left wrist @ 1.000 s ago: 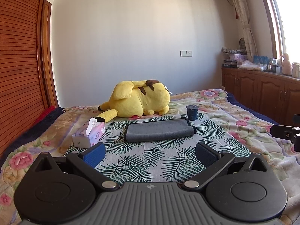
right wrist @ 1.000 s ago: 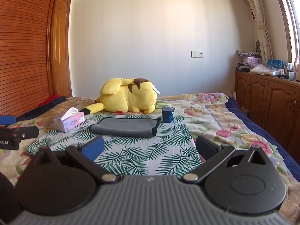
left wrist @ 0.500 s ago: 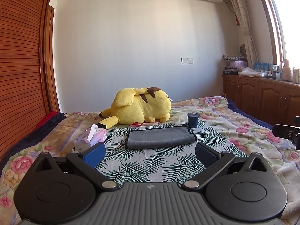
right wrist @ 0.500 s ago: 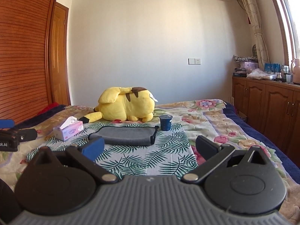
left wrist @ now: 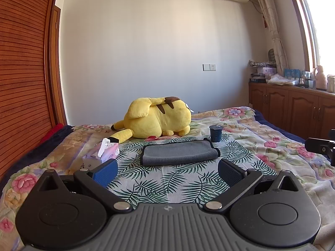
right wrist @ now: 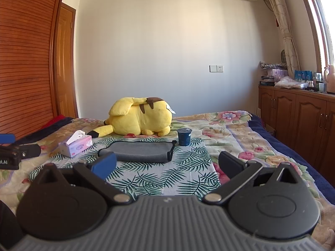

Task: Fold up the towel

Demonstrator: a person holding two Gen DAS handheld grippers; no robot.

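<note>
Bedroom, leaf-print bed (left wrist: 167,186): grey towel (left wrist: 179,152) lies folded mid-frame; left claw (left wrist: 167,170) & right claw (right wrist: 167,164) both open, empty, well short. Fold looks done; next, prob. withdraw.

towel (left wrist: 179,152): grey cloth, soft matt nap, darker stitched edge
leaf-print sheet (left wrist: 167,179): thin smooth cloth, matt
floral quilt (left wrist: 272,133): thicker cloth, slightly fuzzy
plush toy (left wrist: 156,118): yellow pile fabric, matt
tissue box (right wrist: 75,144): printed cardboard, white paper tissue at the top
cup (right wrist: 184,137): dark blue, faint sheen, material unclear
left gripper (left wrist: 167,170): matt black plastic, ribbed grey body, shiny metal pivot pins, blue pads
wardrobe (left wrist: 23,73): slatted wood, semi-gloss varnish
cabinets (right wrist: 297,121): varnished wood, glossy
</note>
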